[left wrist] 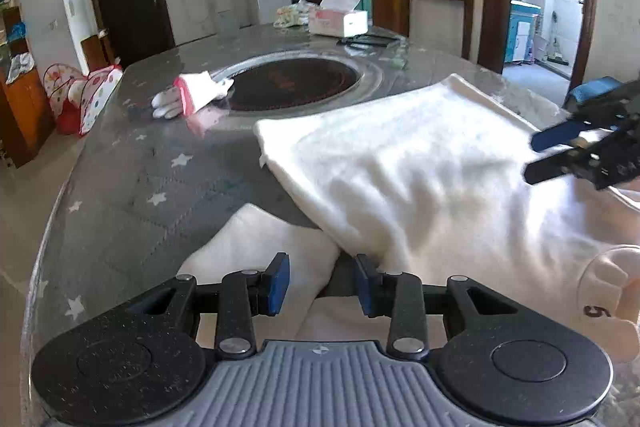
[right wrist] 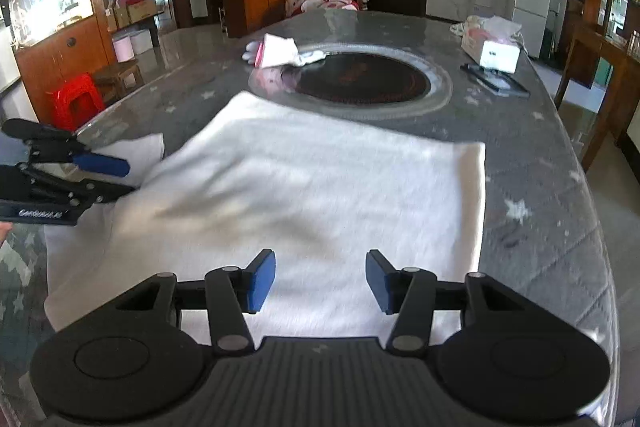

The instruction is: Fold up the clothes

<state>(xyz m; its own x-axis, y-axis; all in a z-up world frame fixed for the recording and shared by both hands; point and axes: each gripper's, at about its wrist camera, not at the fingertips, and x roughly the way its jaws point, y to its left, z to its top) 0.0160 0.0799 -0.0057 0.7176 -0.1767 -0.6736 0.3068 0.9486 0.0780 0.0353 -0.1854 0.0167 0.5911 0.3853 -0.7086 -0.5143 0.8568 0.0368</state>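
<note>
A white garment (left wrist: 420, 179) (right wrist: 320, 179) lies folded on the grey star-patterned table (left wrist: 140, 187). One sleeve (left wrist: 260, 247) sticks out from under its left edge. A print with a dark digit (left wrist: 600, 311) shows at the near right. My left gripper (left wrist: 322, 279) is open above the sleeve and the garment's near-left edge, its pads not pressing on cloth. My right gripper (right wrist: 320, 279) is open above the garment's near edge with nothing gripped. Each gripper appears in the other's view: the right one (left wrist: 560, 155) over the garment's right side, the left one (right wrist: 108, 175) at its left side.
A round dark inset (left wrist: 296, 83) (right wrist: 360, 79) sits mid-table behind the garment. A white glove with a pink band (left wrist: 192, 95) (right wrist: 280, 53) lies at its left rim. A tissue box (left wrist: 338, 19) (right wrist: 494, 51) and a dark flat object (right wrist: 496, 81) are further back.
</note>
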